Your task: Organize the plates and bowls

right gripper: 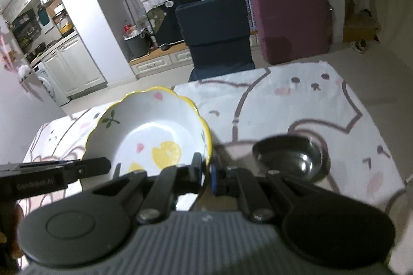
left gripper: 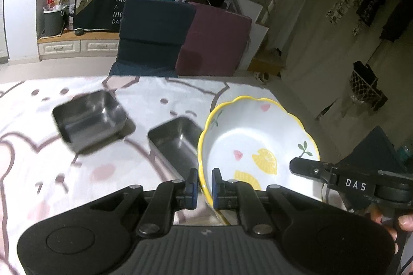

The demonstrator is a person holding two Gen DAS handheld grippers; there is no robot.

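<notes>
Tablecloth (left gripper: 31, 125) | 2 steel trays (left gripper: 90, 117) empty | both grippers (left gripper: 205, 187) (right gripper: 206, 173) clamp empty lemon bowl (left gripper: 258, 143) rim

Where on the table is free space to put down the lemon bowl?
Free cloth lies beyond the round steel bowl, toward the table's far edge. Bare cloth also lies left of the two square steel tins. It is crowded between the tins and the lemon bowl.

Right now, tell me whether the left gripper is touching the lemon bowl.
Touching. In the left wrist view the left gripper has its blue pads clamped on either side of the lemon bowl's yellow scalloped rim, with no gap showing.
</notes>
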